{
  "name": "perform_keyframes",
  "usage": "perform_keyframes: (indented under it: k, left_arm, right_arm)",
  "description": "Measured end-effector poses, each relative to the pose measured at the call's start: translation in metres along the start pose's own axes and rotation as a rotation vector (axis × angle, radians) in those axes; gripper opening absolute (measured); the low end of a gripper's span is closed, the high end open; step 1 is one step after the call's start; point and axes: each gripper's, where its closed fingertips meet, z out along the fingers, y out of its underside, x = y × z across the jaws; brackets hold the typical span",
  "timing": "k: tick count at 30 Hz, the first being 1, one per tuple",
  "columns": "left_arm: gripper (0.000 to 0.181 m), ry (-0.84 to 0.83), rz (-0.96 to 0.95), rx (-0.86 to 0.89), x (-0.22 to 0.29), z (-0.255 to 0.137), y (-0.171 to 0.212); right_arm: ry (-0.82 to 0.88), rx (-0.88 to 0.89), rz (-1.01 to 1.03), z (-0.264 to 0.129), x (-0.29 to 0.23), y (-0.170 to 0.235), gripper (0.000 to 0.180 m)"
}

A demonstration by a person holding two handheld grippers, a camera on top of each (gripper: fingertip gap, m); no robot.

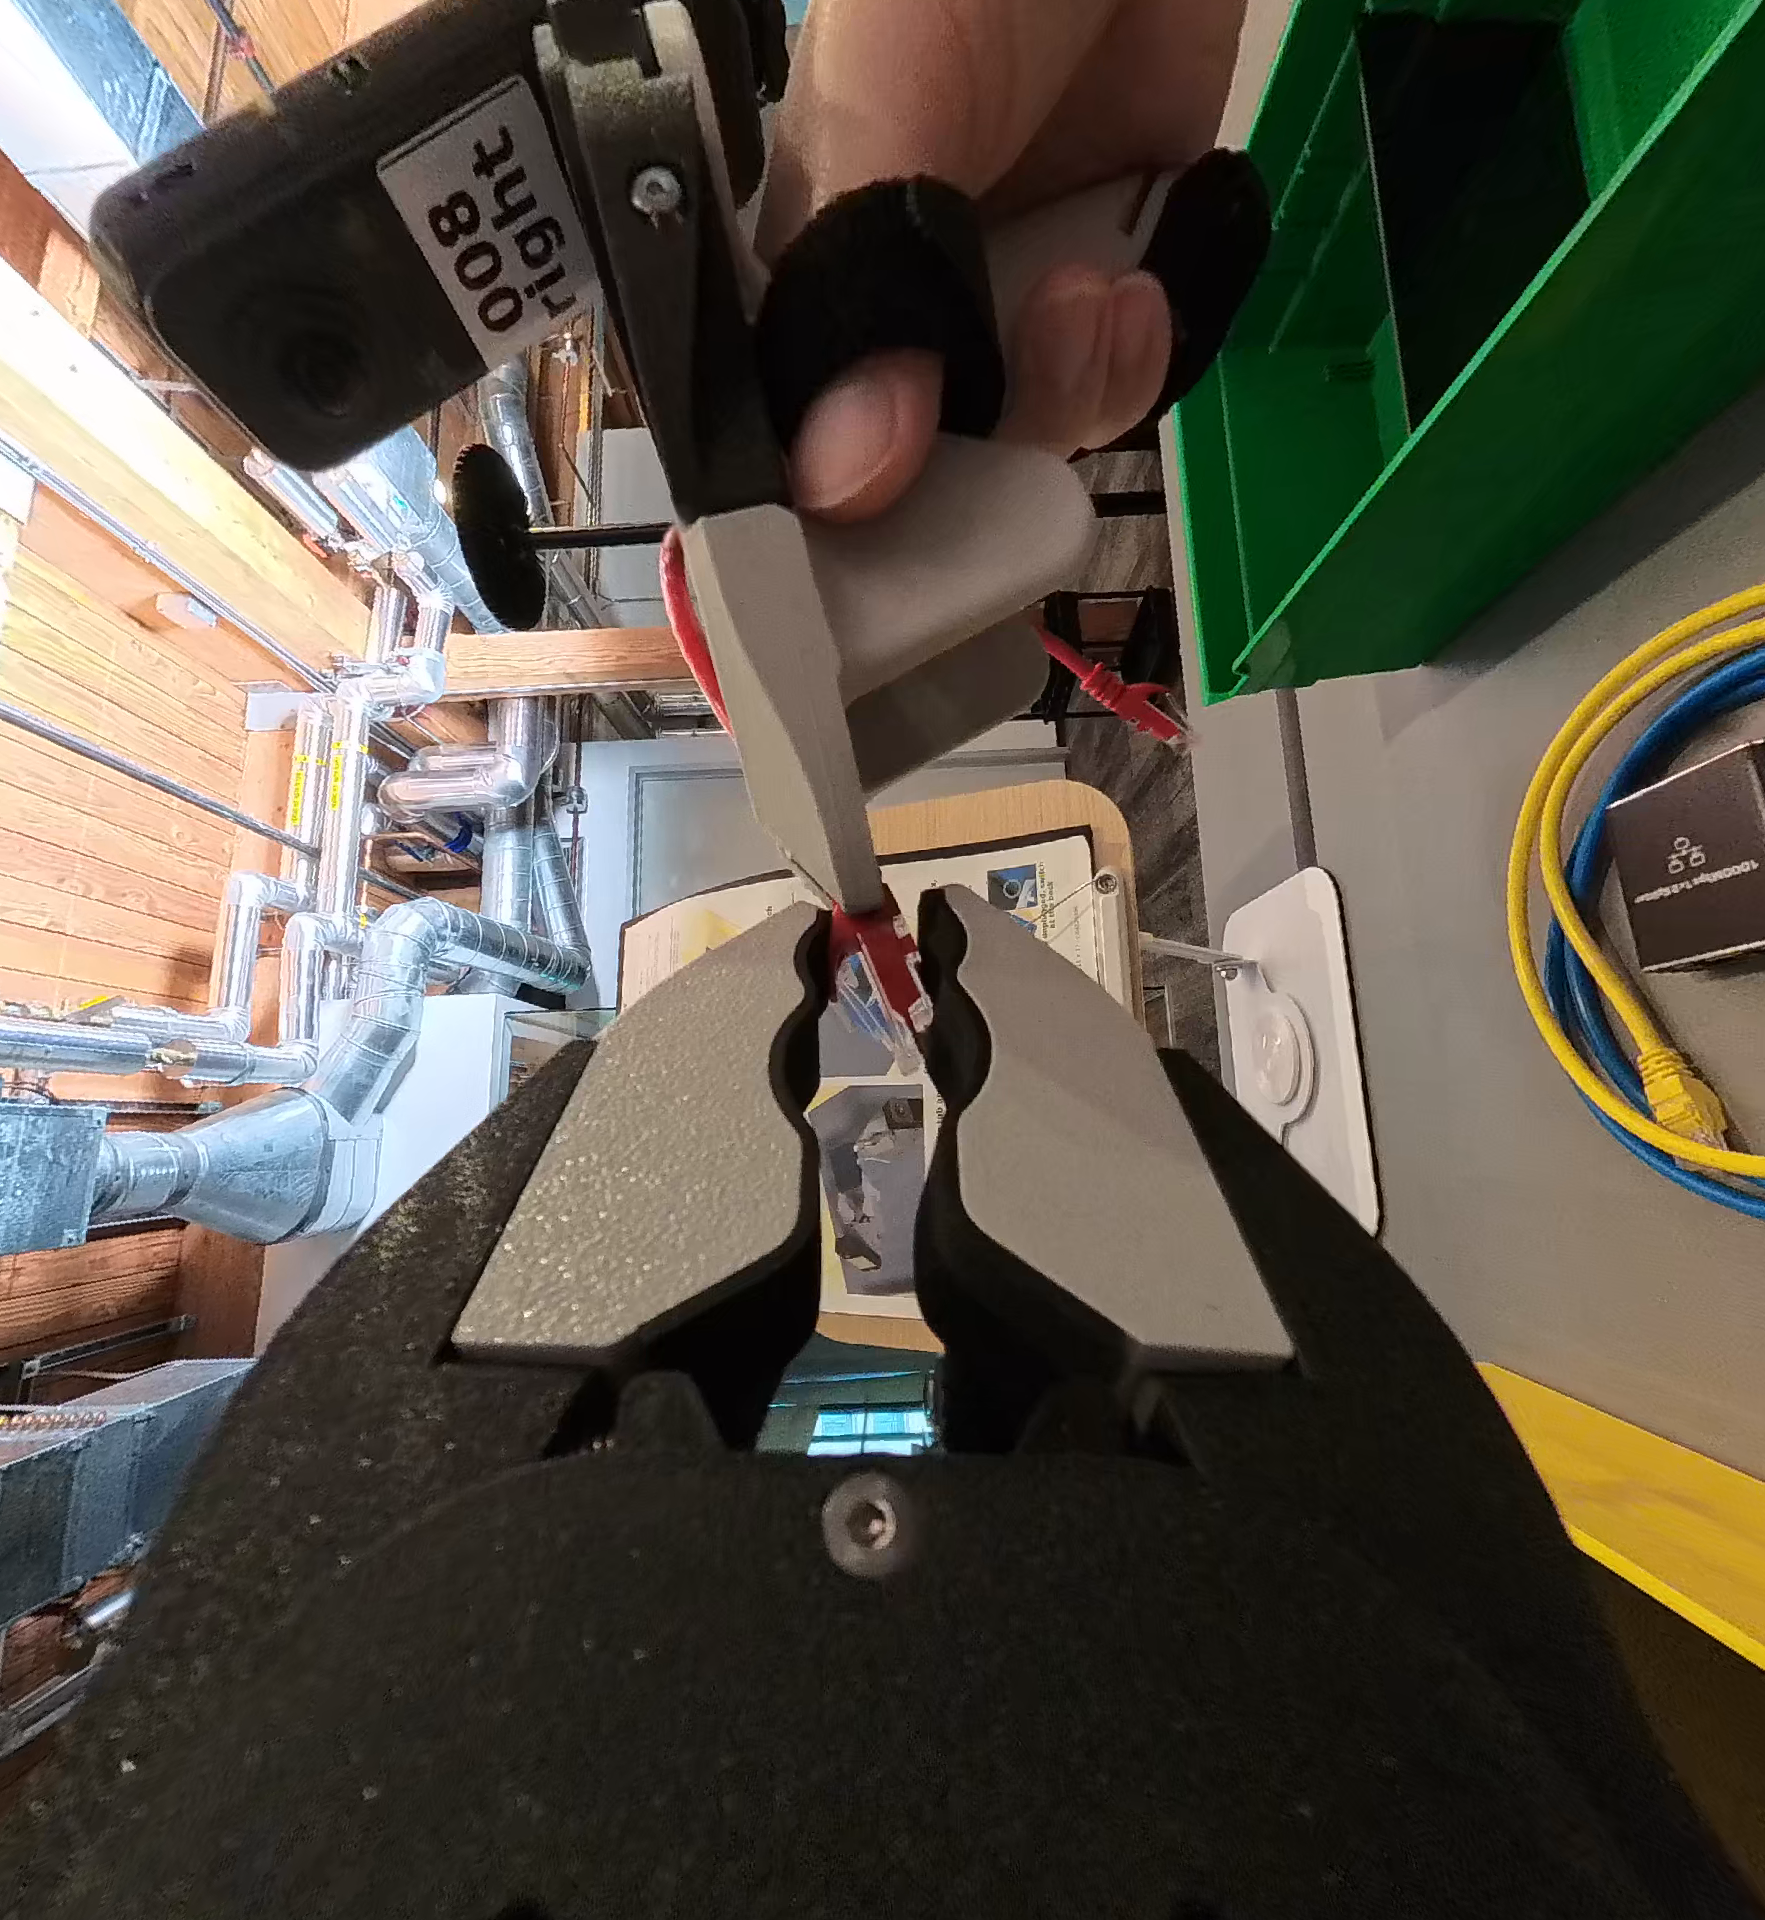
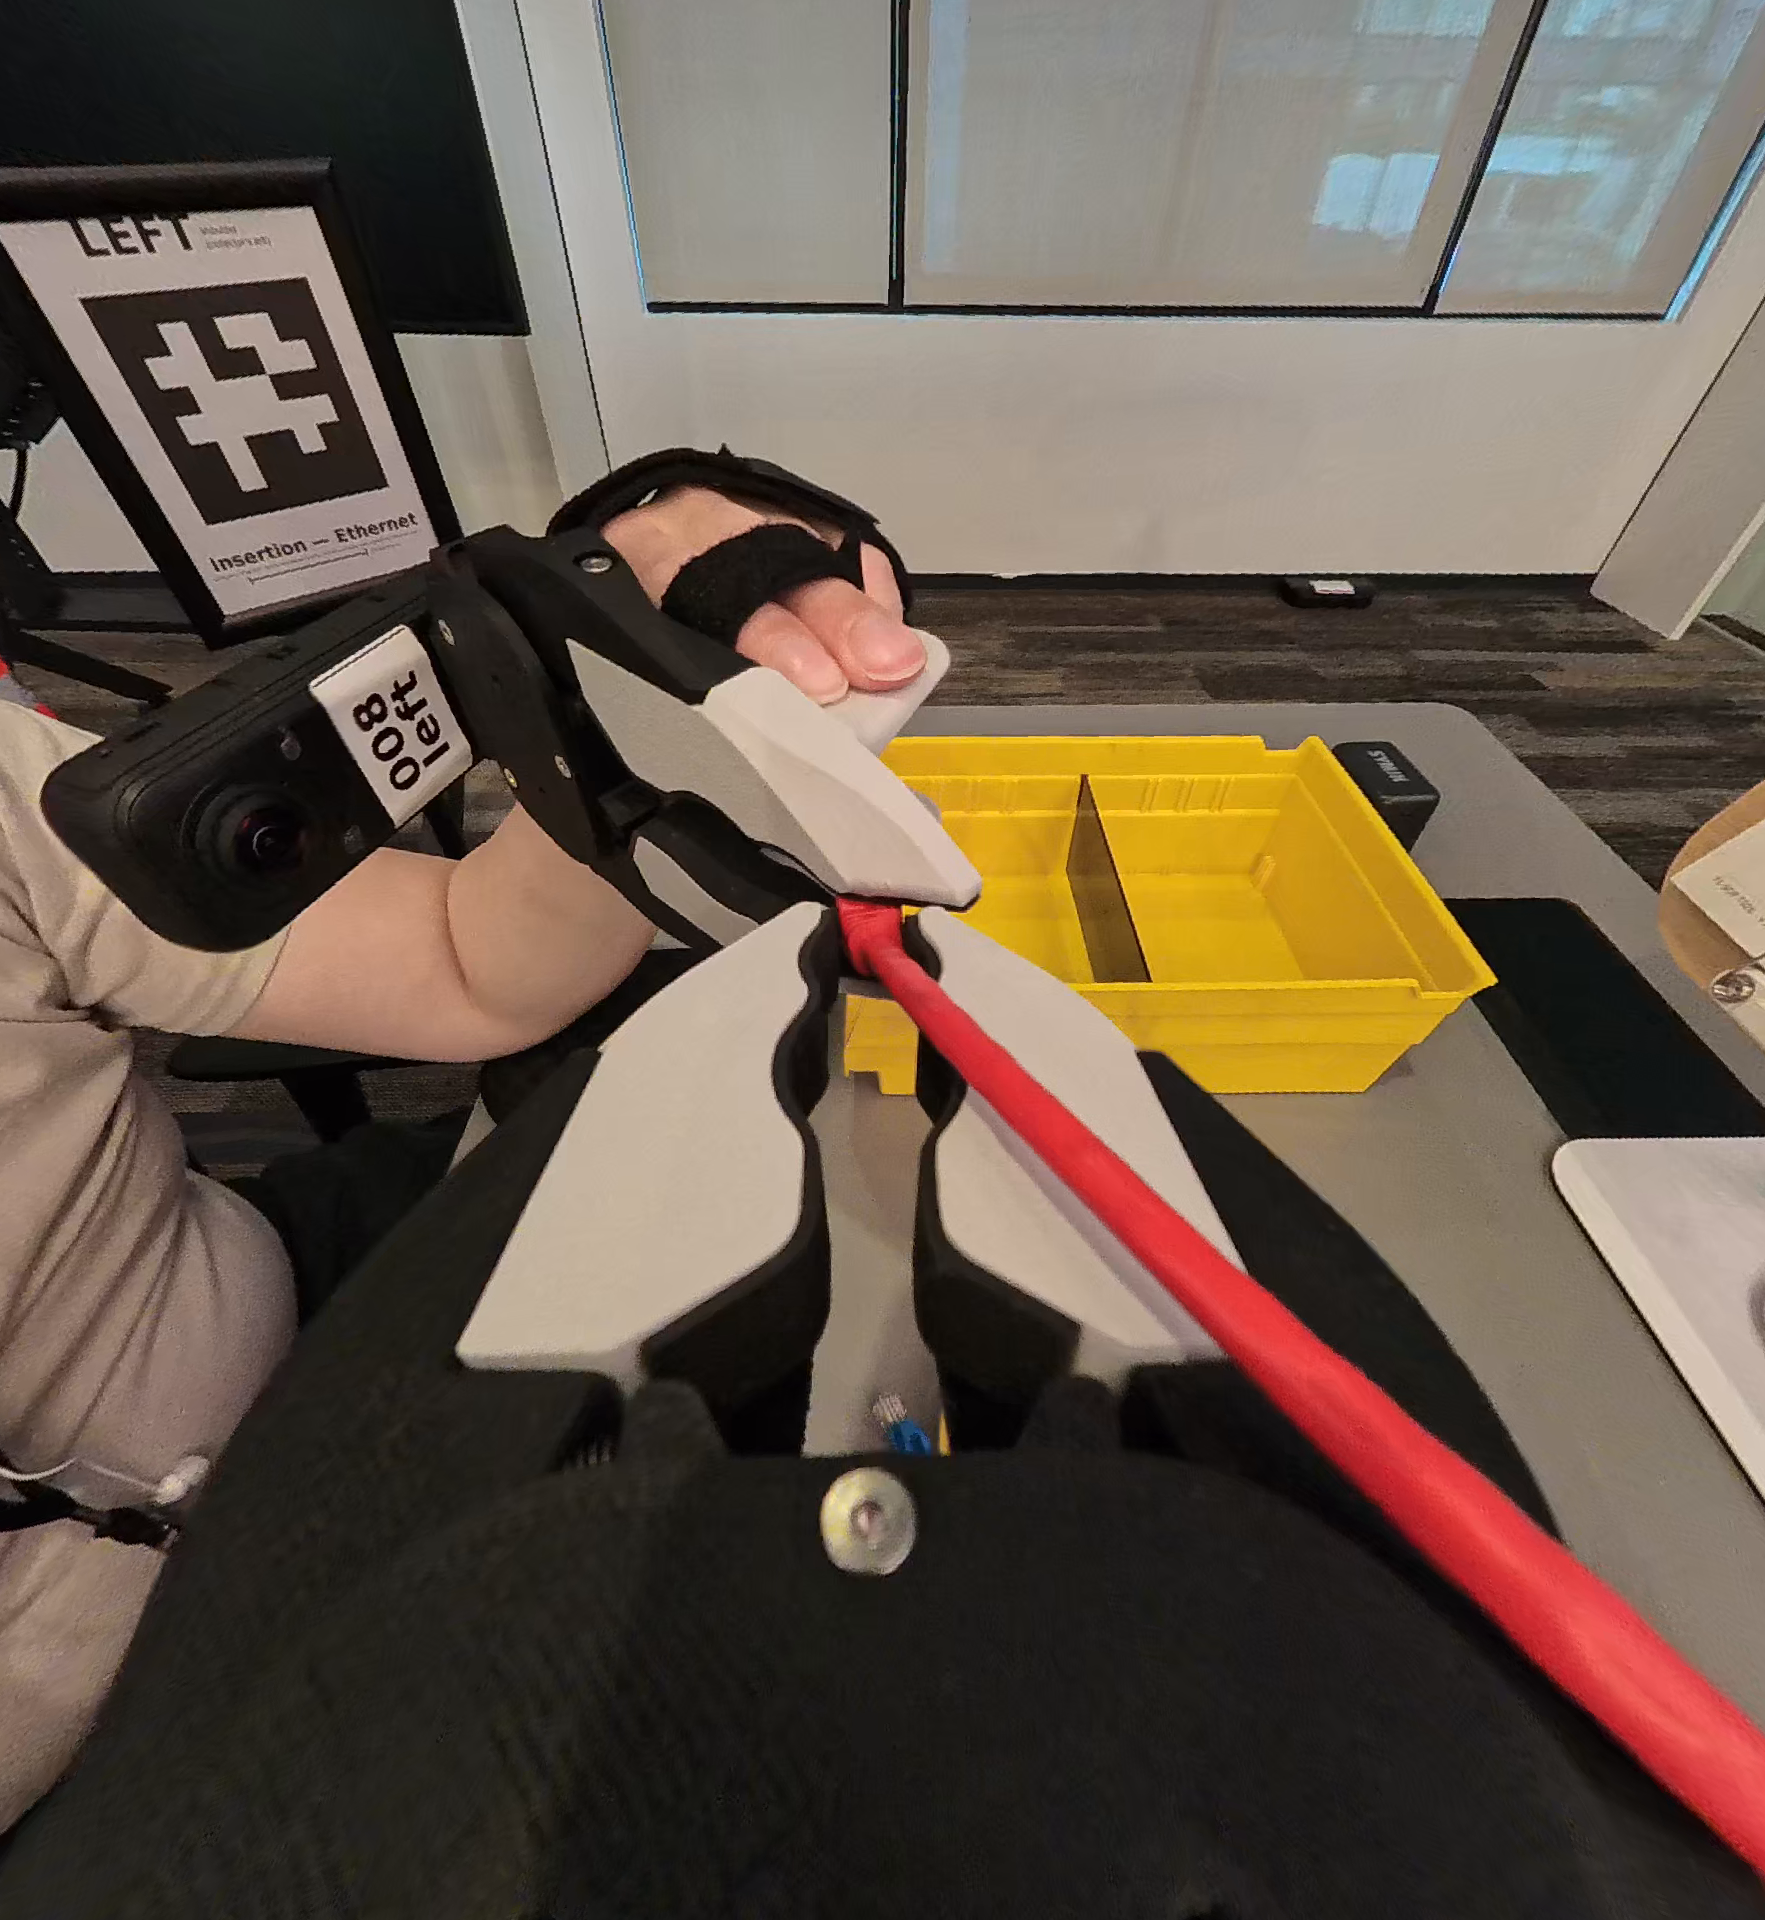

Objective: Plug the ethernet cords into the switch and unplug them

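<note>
Through your left wrist view, timber walls and silver foil-wrapped ducts sit behind a smooth grey counter (image 1: 1543,1299). On it a green plastic bin (image 1: 1480,343) stands near coiled yellow and blue ethernet cords (image 1: 1574,1081) that loop around a small black boxy switch (image 1: 1730,873). Your left gripper (image 1: 873,971) has speckled grey plates with wavy black pads; its jaws stand narrow, and the red cord's clear plastic plug (image 1: 883,971) lies between the tips, apparently touching both. The right gripper (image 1: 857,883) meets that plug from above with one smooth grey wedge fingertip.

Through your right wrist view, a pale wall and windows back the same counter (image 2: 1480,1195), which carries a glossy yellow divided bin (image 2: 1221,914). Your right gripper (image 2: 873,940) has its jaws nearly closed, pinching the round, rubbery red ethernet cord (image 2: 1273,1382) at the tips; the cord runs back over the right finger. The left gripper (image 2: 919,883) touches the same spot.
</note>
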Motion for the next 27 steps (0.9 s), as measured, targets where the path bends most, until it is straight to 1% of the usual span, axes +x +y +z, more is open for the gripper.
perform_keyframes:
  k: [6, 9, 11, 13, 15, 19, 21, 24, 27]
  left_arm:
    - [0.015, 0.026, 0.014, -0.013, 0.005, 0.001, 0.003]
    - [0.016, 0.009, 0.006, -0.03, 0.002, 0.001, 0.005]
    - [0.017, -0.015, -0.032, -0.043, -0.002, 0.001, 0.005]
    - [0.029, -0.026, -0.101, -0.077, -0.007, 0.003, 0.009]
    - [0.037, -0.014, -0.165, -0.096, -0.009, 0.001, 0.014]
    - [0.037, -0.013, -0.294, -0.082, -0.015, -0.002, 0.021]
    - [0.037, 0.028, -0.375, -0.121, -0.011, 0.0, 0.03]
    - [0.037, 0.139, -0.538, -0.211, 0.008, 0.008, 0.046]
    - [0.038, 0.268, -0.713, -0.186, 0.03, 0.02, 0.041]
  right_arm:
    - [0.015, -0.028, 0.013, 0.003, 0.002, 0.004, 0.012]
    - [0.018, 0.001, 0.027, 0.003, 0.004, 0.001, 0.012]
    - [0.013, 0.026, 0.036, 0.001, 0.005, -0.002, 0.012]
    - [0.046, 0.04, 0.031, -0.003, 0.012, -0.003, 0.012]
    - [0.088, 0.063, 0.033, -0.01, 0.023, -0.004, 0.012]
    - [0.143, 0.149, 0.055, -0.031, 0.038, -0.013, 0.012]
    - [0.172, 0.182, 0.047, -0.042, 0.042, -0.018, 0.012]
    - [0.249, 0.213, -0.014, -0.064, 0.042, -0.031, 0.012]
    - [0.386, 0.208, -0.118, -0.093, 0.037, -0.044, 0.012]
